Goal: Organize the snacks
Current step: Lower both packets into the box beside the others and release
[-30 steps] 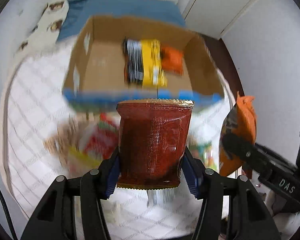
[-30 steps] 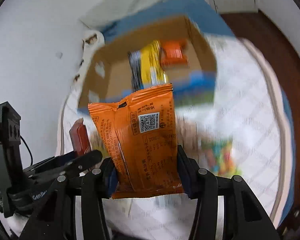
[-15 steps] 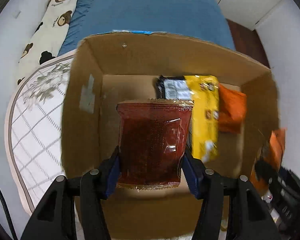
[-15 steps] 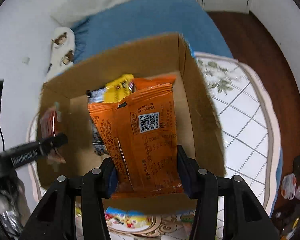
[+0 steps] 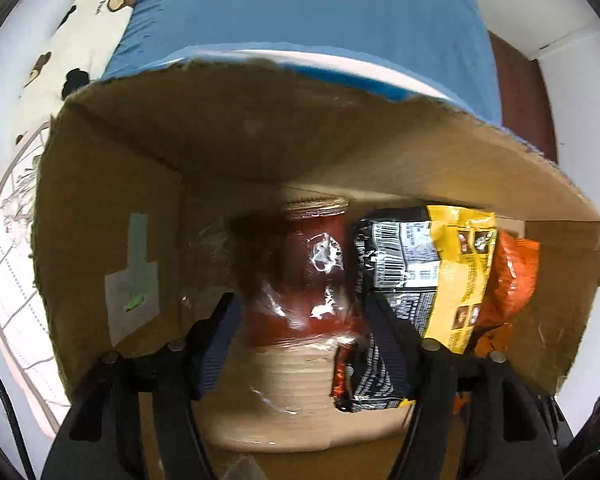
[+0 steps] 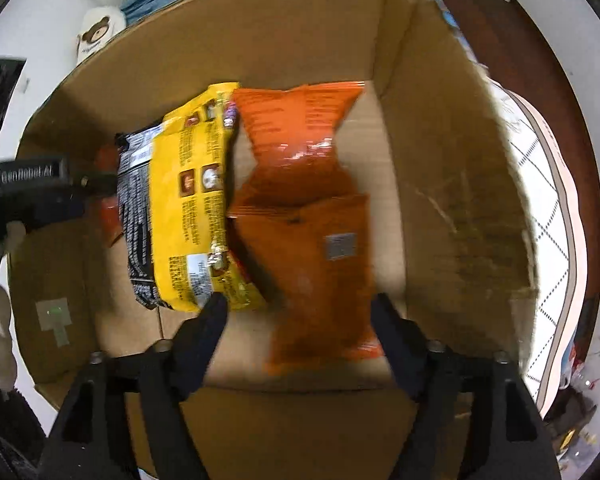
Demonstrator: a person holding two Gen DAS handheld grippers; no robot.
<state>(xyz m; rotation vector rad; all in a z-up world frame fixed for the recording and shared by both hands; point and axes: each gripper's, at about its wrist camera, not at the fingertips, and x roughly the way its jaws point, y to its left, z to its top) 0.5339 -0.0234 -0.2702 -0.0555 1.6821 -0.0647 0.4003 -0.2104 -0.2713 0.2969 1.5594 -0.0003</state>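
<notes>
Fingers of both grippers have just been opening, packets loose between them, inside cardboard box (image 6: 452, 184) on blue bed (image 5: 300, 12).

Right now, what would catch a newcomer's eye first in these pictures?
The cardboard box fills both views. Inside, the orange bag lies between the right gripper's just-opened fingers, beside the yellow bag. The dark red pouch sits between the left gripper's opening fingers.
</notes>
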